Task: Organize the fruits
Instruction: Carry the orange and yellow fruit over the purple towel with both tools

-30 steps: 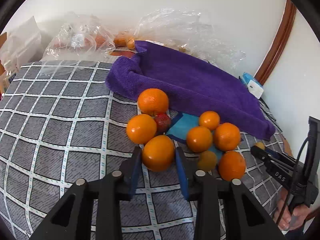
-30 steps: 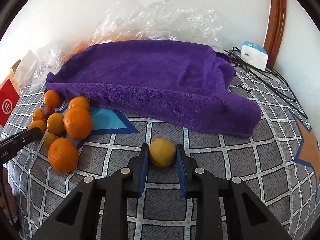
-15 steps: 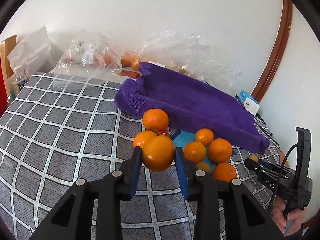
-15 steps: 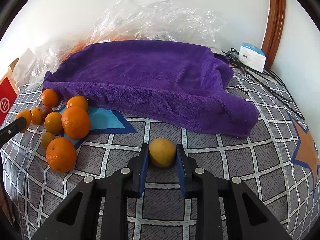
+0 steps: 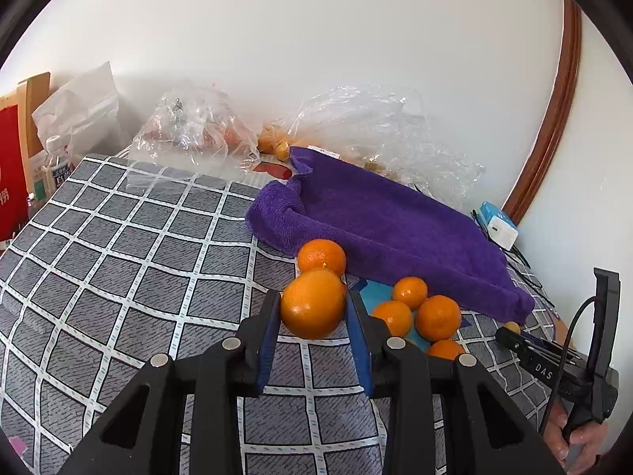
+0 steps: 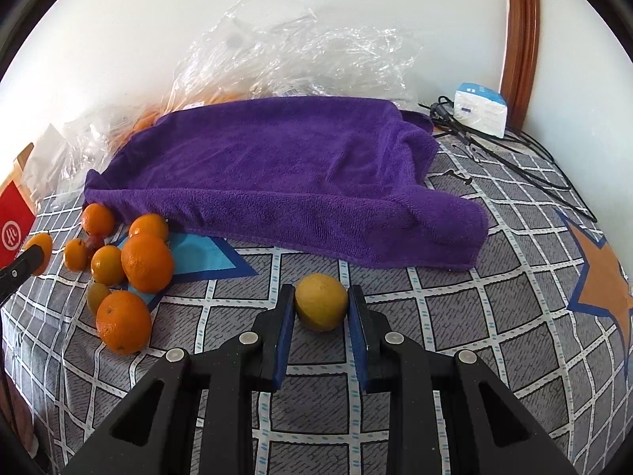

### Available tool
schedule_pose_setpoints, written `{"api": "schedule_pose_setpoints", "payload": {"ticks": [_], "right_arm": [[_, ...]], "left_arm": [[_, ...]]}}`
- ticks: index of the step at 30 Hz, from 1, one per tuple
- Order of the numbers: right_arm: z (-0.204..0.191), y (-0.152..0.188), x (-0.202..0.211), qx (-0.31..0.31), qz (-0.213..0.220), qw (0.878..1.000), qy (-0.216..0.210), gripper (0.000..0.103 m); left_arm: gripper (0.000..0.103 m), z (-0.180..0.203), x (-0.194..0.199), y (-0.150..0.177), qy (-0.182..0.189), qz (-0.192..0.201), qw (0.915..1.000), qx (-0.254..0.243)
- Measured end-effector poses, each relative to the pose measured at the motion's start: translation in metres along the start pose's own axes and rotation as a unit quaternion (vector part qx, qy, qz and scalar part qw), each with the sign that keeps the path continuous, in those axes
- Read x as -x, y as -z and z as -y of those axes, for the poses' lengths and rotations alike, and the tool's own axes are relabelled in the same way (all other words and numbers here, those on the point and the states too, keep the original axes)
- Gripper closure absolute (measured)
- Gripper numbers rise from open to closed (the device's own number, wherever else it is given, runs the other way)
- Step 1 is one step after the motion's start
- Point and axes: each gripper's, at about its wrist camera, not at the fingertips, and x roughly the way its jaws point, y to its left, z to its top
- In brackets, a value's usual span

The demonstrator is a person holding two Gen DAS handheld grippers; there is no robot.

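An orange [image 5: 312,303] is clamped between the narrowed jaws of the left gripper [image 5: 313,308], apparently lifted clear of the cluster of oranges [image 5: 415,308] lying ahead and to its right. A yellow lemon [image 6: 321,301] is pinched by the right gripper [image 6: 321,310], its long axis seemingly crosswise between the pads. Transport appears under way; a destination, perhaps the purple towel [image 6: 292,174] ahead, must be chosen.
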Motion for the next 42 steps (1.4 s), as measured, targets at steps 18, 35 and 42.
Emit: {"api": "schedule_pose_setpoints", "payload": {"ticks": [18, 35, 42], "right_arm": [[0.002, -0.032, 0.038, 0.014, 0.043, 0.999, -0.012, 0.077], [0.01, -0.104, 0.01, 0.012, 0.071, 0.997, 0.003, 0.077], [0.012, -0.129, -0.012, -0.002, 0.07, 0.998, -0.005, 0.077]], "left_arm": [[0.072, -0.001, 0.01, -0.016, -0.029, 0.018, 0.9994, 0.01], [0.072, 0.028, -0.03, -0.104, -0.039, 0.03, 0.9987, -0.008], [0.072, 0.036, -0.066, -0.123, -0.039, 0.013, 0.9991, -0.007]]}}
